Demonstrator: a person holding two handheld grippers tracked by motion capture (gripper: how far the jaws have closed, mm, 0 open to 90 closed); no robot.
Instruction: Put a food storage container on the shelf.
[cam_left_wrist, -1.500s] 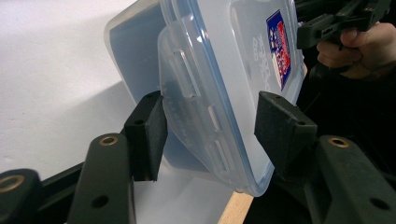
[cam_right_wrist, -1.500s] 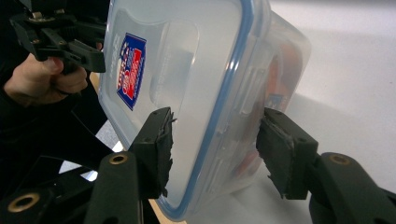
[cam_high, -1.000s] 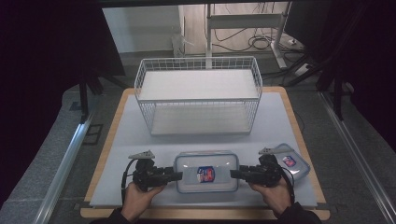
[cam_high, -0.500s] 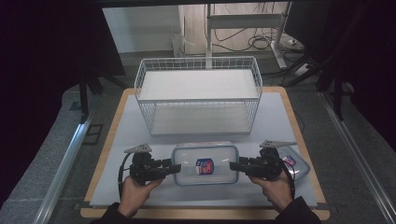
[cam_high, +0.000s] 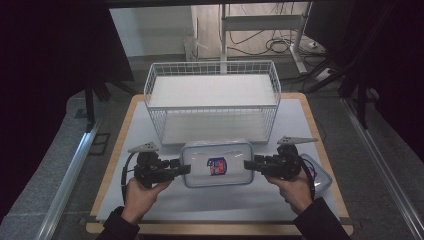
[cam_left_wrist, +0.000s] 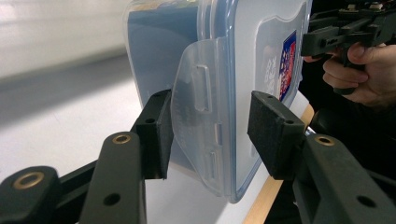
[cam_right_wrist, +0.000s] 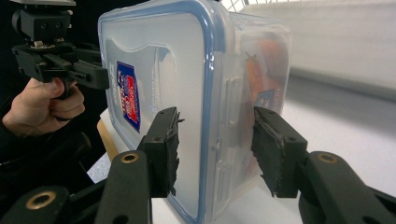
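Your left gripper (cam_high: 186, 168) pinches the left end of the clear lidded container (cam_high: 216, 163), and your right gripper (cam_high: 248, 165) pinches its right end. The container hangs level between them above the white desk (cam_high: 125, 150), just in front of the wire basket (cam_high: 212, 102). A second container (cam_high: 318, 172) lies beside your right hand (cam_high: 295, 187).

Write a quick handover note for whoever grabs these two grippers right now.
Left gripper: shut on the left end of the lidded box.
Right gripper: shut on the box's right end.
The box is held between them at the front of the table, before the wire basket. A spare lid lies under the right hand.
Done: box gripped.
Left: probably carrying it to the basket.
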